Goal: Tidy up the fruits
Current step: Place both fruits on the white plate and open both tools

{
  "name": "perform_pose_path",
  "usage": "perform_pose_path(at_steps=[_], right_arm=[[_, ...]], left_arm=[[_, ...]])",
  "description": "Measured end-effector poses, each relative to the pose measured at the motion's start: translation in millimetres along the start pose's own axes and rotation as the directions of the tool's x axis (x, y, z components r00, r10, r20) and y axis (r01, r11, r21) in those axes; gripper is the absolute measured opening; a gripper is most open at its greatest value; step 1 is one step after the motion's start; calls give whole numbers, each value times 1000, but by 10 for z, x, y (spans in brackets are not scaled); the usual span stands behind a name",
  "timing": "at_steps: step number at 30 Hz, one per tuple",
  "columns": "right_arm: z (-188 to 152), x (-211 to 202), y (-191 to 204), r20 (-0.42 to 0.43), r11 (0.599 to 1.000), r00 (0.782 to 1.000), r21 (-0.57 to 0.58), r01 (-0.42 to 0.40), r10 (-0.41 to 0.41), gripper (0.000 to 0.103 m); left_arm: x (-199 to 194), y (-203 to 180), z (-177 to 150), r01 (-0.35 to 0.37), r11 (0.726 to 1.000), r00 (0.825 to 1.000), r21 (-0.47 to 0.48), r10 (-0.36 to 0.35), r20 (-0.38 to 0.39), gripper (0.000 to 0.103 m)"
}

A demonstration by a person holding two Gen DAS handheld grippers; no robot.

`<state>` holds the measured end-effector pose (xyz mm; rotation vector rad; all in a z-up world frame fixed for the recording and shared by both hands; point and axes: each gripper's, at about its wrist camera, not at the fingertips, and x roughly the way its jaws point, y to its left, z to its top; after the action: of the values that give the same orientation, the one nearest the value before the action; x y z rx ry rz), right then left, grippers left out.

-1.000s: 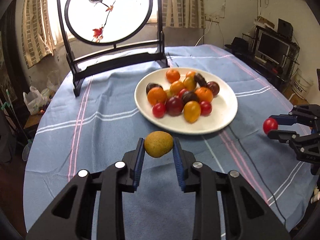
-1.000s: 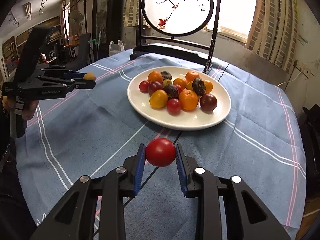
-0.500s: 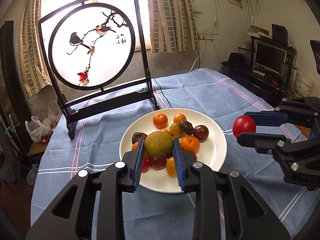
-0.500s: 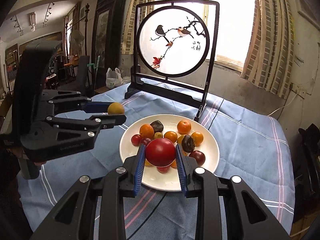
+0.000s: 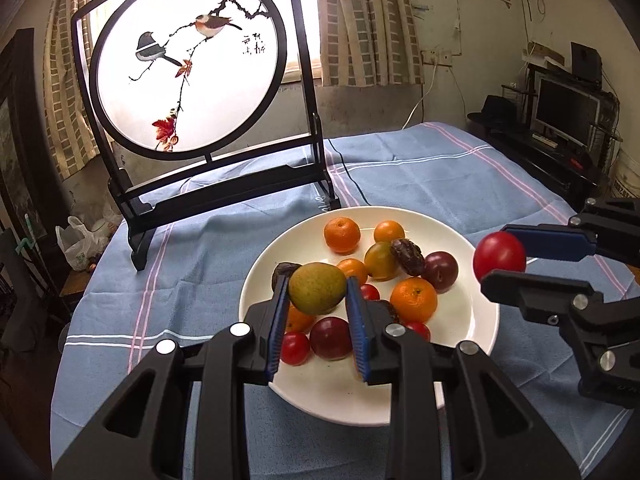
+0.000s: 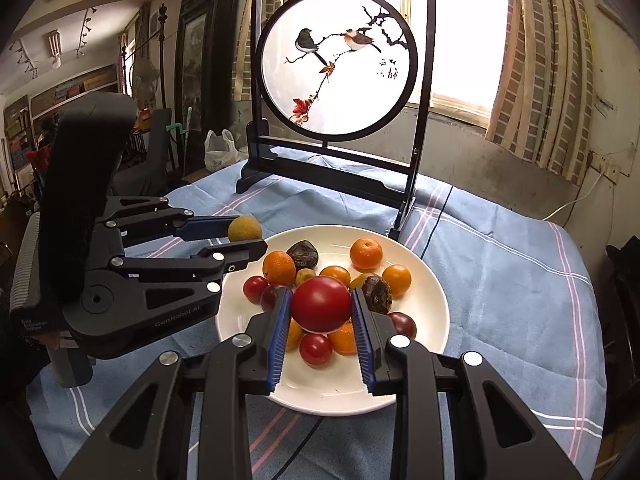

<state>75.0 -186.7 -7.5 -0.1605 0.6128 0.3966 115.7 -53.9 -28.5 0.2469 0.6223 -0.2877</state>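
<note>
A white plate [image 5: 476, 332] on the blue tablecloth holds several small fruits: oranges, red tomatoes, dark plums and dates. My left gripper [image 5: 318, 288] is shut on a green-brown fruit [image 5: 318, 288] and holds it above the plate's left part. My right gripper [image 6: 321, 310] is shut on a red tomato [image 6: 321, 310] above the plate's near side. The plate also shows in the right wrist view [image 6: 432, 296]. The right gripper shows in the left wrist view [image 5: 500, 258] by the plate's right rim; the left gripper shows in the right wrist view [image 6: 244, 236] at the plate's left rim.
A black-framed round screen painted with birds [image 5: 188, 80] stands on the table behind the plate, and a black cable [image 5: 352, 184] runs past its foot. A monitor on a shelf [image 5: 564, 108] stands to the right of the table.
Both grippers have lifted and moved forward with their fruits, from above the tablecloth in front of the plate to above the plate. Both stay shut.
</note>
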Motion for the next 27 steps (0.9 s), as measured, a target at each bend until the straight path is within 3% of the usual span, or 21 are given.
perform_pose_path(at_steps=[9, 17, 27], right_arm=[[80, 228, -149, -18, 999, 1000, 29, 26, -25, 30], [126, 510, -158, -55, 999, 998, 39, 24, -22, 31], [160, 574, -157, -58, 999, 998, 44, 22, -19, 31]], left_arm=[[208, 143, 14, -20, 1000, 999, -18, 20, -31, 28], [386, 38, 26, -24, 1000, 998, -7, 23, -65, 28], [448, 42, 48, -31, 999, 997, -16, 30, -67, 28]])
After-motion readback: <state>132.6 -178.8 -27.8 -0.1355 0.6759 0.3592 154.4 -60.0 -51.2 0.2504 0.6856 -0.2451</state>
